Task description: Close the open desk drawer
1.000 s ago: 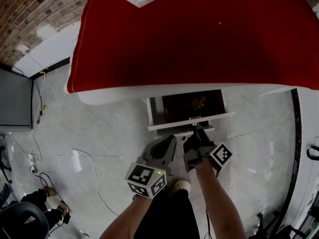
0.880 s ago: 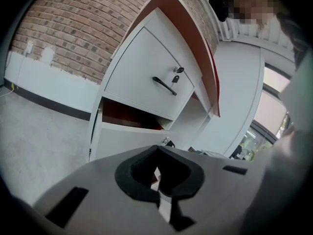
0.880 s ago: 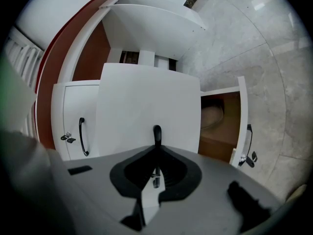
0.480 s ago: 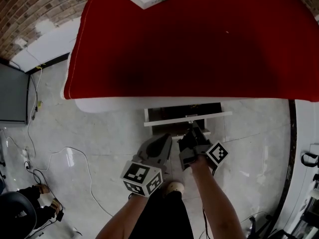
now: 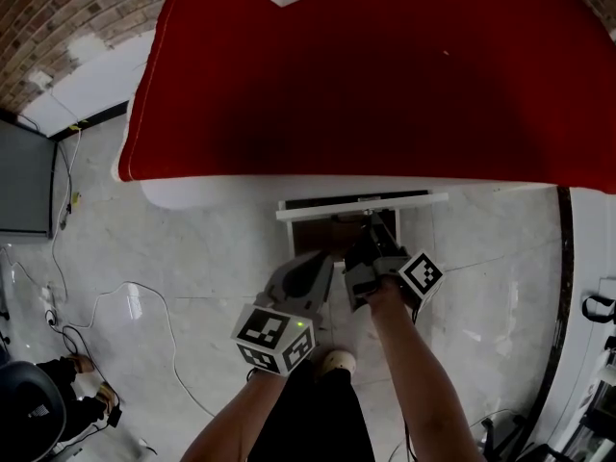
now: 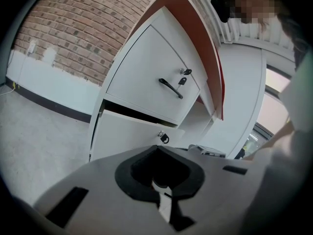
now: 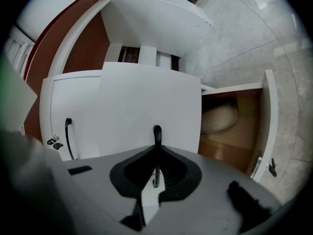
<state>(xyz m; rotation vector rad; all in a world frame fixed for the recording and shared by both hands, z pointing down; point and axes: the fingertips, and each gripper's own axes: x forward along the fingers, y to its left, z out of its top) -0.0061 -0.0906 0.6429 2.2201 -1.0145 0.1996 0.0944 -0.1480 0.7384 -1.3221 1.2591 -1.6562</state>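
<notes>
- Right claw is pinched on the black handle of the drawer, its 2 pads pressed onto the thin bar at the middle of the front.
- Left claw is pressed together with nothing in it. It hangs just beside the right one, clear of the white fronts.
- From the head view the drawer sits under the bench with the red cloth. Only a thin dark slot shows behind its white front, so I judge it nearly home but not flush.
- To finish well, push straight along the drawer's run, in line with the handle. Pushing up or sideways could skew the box on its slides.
- Ease off near the end so the front meets the frame softly and does not bounce back out.
- Hold the pinch until the front lies level with the neighbouring front, which carries a 2nd handle and keys. Only then spread the pads.
- Mind the compartment next to it, which stands open with a brown inside. Keep the left claw out of that gap and off its door.
</notes>
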